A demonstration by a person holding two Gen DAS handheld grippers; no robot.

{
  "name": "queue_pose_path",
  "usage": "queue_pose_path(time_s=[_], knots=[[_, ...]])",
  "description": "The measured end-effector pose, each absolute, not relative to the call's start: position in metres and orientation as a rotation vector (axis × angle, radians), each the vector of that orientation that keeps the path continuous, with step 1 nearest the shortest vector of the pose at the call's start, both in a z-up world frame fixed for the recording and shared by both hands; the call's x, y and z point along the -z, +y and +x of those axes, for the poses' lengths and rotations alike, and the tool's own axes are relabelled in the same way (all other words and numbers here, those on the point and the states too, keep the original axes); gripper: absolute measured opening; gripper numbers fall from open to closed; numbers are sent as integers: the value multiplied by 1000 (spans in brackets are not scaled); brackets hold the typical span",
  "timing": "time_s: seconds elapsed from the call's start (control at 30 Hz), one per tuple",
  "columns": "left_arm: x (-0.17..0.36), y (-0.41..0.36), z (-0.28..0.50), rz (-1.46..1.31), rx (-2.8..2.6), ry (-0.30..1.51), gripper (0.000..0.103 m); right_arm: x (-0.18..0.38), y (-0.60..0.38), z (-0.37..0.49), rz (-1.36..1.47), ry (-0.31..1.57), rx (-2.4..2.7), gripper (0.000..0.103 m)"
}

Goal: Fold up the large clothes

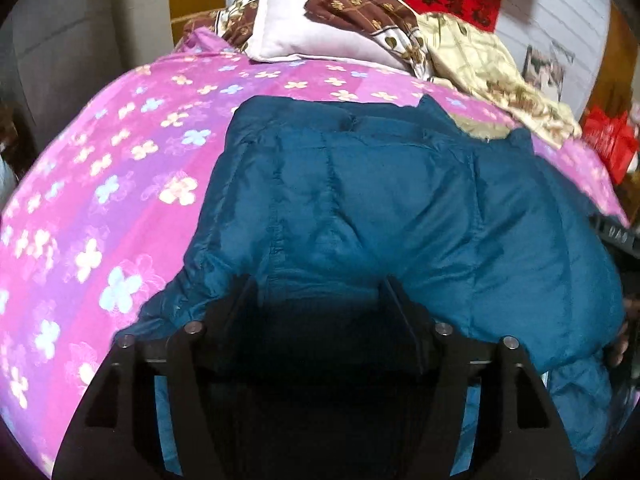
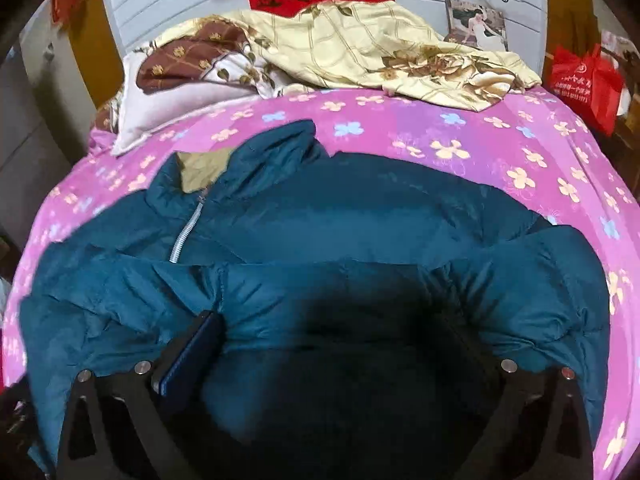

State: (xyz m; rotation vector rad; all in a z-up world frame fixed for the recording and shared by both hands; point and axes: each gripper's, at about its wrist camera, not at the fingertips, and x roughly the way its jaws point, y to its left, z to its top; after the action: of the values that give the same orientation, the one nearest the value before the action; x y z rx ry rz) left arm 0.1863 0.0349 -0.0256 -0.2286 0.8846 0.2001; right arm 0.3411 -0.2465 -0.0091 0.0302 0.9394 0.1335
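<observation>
- Left tool [image 1: 316, 300] is spread, fingers pushed into the near hem of the teal padded jacket [image 1: 380, 200], probably to gather it.
- Right tool [image 2: 332, 344] is spread wide, buried in the same hem.
- Jacket lies flat on the bed's pink floral sheet [image 2: 500, 152], collar away, ready to fold.

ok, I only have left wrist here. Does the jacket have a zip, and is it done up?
Observer: Yes. The right wrist view shows a silver zipper running down from the collar of the teal jacket. The visible stretch looks closed, and the rest is under a fold.
Operator: Right side gripping yet?
Observer: No. The right hand-held gripper is wide open, with jacket fabric bulging between its fingers.
Operator: Room to lay a sleeve out that side?
Observer: Probably. The pink floral sheet lies uncovered between the jacket and the red bag.
</observation>
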Motion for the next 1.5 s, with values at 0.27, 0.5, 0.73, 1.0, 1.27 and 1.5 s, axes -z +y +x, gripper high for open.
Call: queue_pose_path(time_s=[0.27,0.5,0.73,1.0,1.27,1.5], knots=[[11,41,178,-306,-183,830,65,-54,-227,310,-63,815,-87,100],[13,27,181,-193,-212,851,65,-22,-166,282,14,874,-289,102],[17,30,184,-187,-212,890,65,-26,-172,260,-16,856,-257,102],[17,21,177,-151,-220,879,67,0,-223,228,-7,916,-184,103],[16,30,168,-143,-221,880,70,-33,-242,192,18,852,-172,103],[-12,47,124,-130,-179,872,70,-60,-292,88,-111,918,-172,103]])
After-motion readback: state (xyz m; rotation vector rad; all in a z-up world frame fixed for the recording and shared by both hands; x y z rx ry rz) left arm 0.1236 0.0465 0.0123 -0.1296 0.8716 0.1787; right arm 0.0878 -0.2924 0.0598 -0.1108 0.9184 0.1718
